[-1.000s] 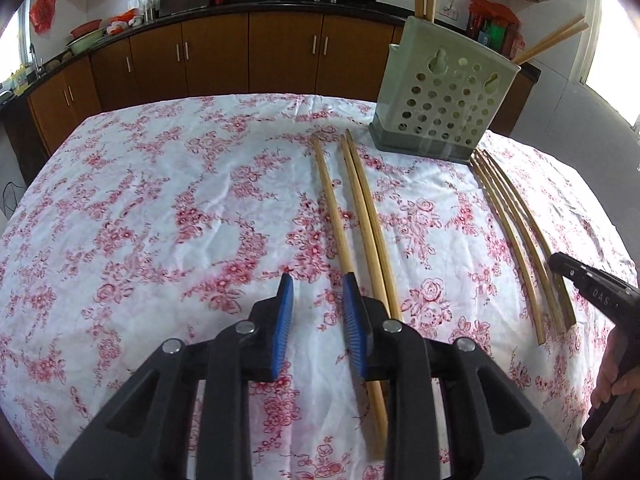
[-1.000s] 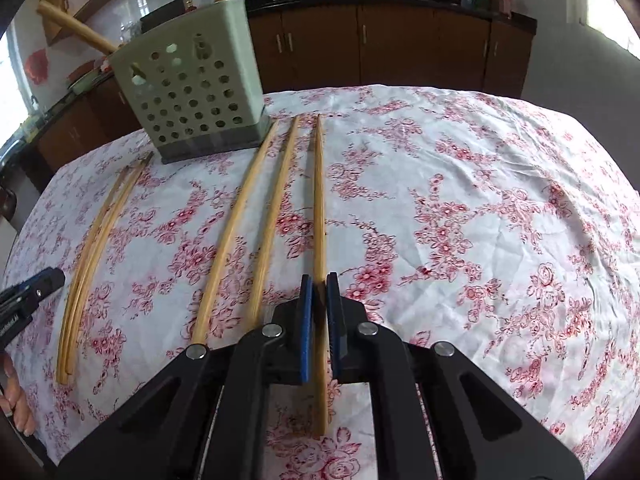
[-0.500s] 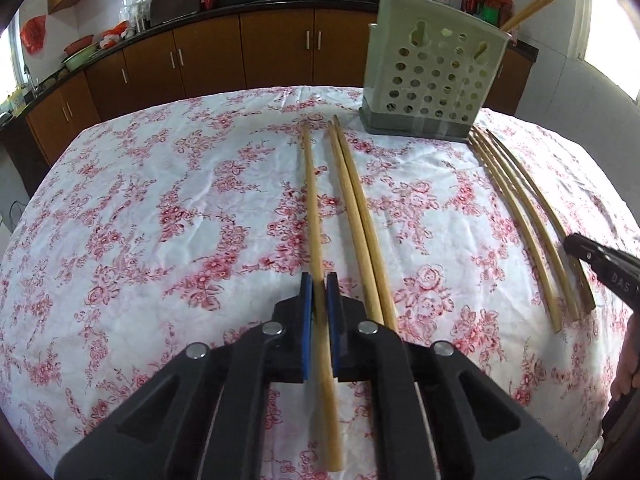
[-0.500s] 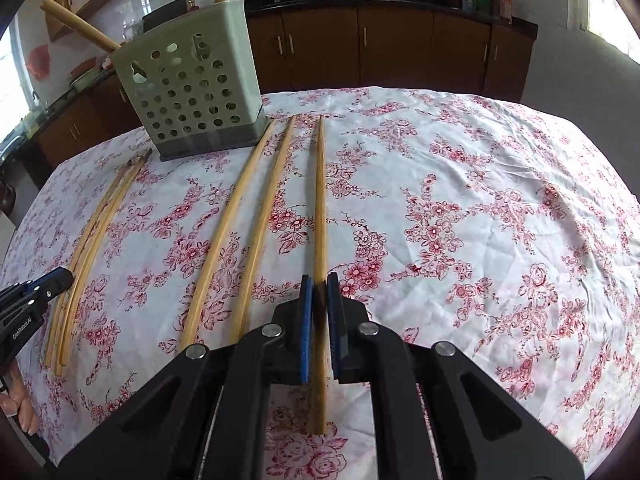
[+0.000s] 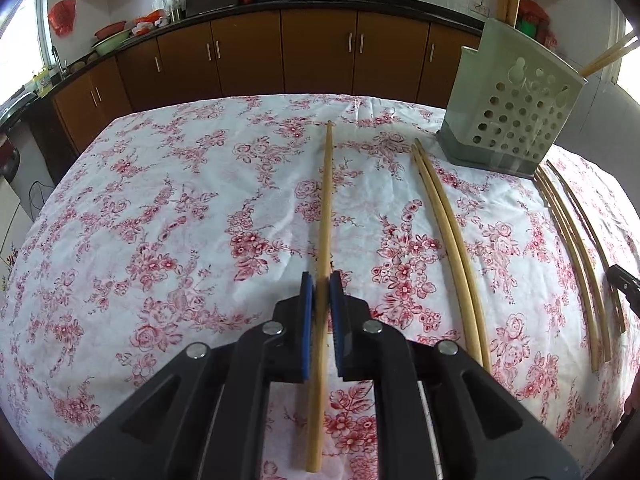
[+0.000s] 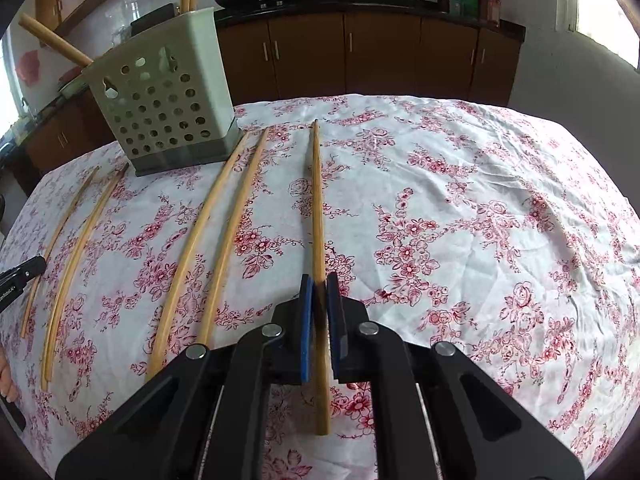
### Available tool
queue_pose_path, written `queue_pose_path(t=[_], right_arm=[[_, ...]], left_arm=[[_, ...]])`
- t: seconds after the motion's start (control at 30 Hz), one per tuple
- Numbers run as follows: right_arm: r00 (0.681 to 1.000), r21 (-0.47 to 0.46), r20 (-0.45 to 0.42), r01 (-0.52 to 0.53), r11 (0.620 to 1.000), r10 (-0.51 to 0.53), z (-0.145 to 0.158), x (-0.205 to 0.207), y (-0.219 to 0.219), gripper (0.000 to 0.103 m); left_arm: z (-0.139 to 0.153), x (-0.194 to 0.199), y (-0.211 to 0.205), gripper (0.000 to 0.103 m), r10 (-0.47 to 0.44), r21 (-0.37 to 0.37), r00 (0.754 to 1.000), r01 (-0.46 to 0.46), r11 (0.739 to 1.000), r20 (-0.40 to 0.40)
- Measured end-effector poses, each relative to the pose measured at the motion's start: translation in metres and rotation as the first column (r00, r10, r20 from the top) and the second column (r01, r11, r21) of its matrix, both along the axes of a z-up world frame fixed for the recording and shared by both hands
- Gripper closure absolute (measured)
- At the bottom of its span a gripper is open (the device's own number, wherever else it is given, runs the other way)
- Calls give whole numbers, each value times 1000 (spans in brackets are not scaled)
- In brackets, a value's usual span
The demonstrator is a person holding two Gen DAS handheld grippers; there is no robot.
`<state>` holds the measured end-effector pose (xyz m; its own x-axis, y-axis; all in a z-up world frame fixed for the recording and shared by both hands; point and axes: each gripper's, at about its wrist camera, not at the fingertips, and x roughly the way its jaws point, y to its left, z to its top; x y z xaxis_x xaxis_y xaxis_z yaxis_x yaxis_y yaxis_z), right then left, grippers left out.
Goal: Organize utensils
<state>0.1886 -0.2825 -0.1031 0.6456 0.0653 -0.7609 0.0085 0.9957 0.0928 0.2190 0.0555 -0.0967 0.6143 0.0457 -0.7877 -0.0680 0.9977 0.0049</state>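
My left gripper (image 5: 321, 280) is shut on a long wooden chopstick (image 5: 326, 208) and holds it just above the floral cloth, left of two chopsticks (image 5: 448, 224) lying there. My right gripper (image 6: 319, 282) is shut on another long chopstick (image 6: 317, 200), right of two lying chopsticks (image 6: 216, 232). The pale green perforated utensil holder (image 5: 516, 120) stands at the far right in the left wrist view and at the far left in the right wrist view (image 6: 164, 104), with chopsticks standing in it.
Several thinner chopsticks (image 5: 572, 240) lie beside the holder near the table's edge; they also show in the right wrist view (image 6: 72, 240). The table is covered by a floral cloth (image 5: 160, 220). Brown kitchen cabinets (image 5: 280, 56) run behind it.
My left gripper closed on a chopstick and has lifted and carried it to the left, away from the other two. My right gripper has stayed shut on its chopstick, raised slightly.
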Motion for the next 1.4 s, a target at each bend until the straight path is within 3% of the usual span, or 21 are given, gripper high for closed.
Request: queue_pose_path(t=[0.27, 1.4], right_arm=[[1000, 17, 0, 0, 1000, 0, -1, 0, 0, 94], [1000, 21, 0, 2, 1000, -2, -2, 0, 0, 94]], left_arm=[[-1, -2, 7, 91, 5, -69, 1000, -4, 998, 6], [-1, -3, 8, 91, 3, -64, 1000, -2, 998, 5]])
